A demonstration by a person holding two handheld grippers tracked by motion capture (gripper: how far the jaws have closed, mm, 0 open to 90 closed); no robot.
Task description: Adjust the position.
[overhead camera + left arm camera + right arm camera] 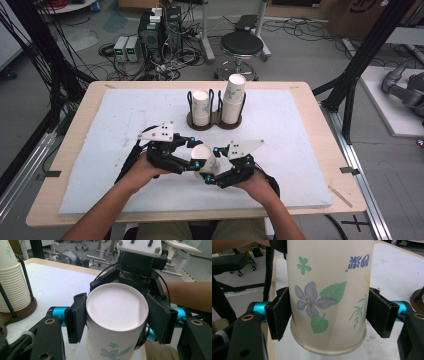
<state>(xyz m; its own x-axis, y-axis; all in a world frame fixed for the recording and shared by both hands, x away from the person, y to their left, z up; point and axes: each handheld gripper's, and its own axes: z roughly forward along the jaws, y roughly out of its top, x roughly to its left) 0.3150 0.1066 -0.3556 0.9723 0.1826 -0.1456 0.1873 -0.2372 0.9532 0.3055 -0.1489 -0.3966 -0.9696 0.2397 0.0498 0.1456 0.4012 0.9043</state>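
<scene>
Both claws are gripping one upside-down paper cup [205, 160] between them above the table [125, 125], the left claw [192, 152] clenching its base end, the right claw [210, 172] its rim end, the cup holder [215, 120] lying straight ahead.

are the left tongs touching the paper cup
Touching. In the left gripper view both black pads of the left tongs press flat against the sides of the paper cup, no gap.

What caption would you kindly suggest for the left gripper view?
Left gripper clamping the base end of a flower-printed white paper cup, right gripper facing it.
</scene>
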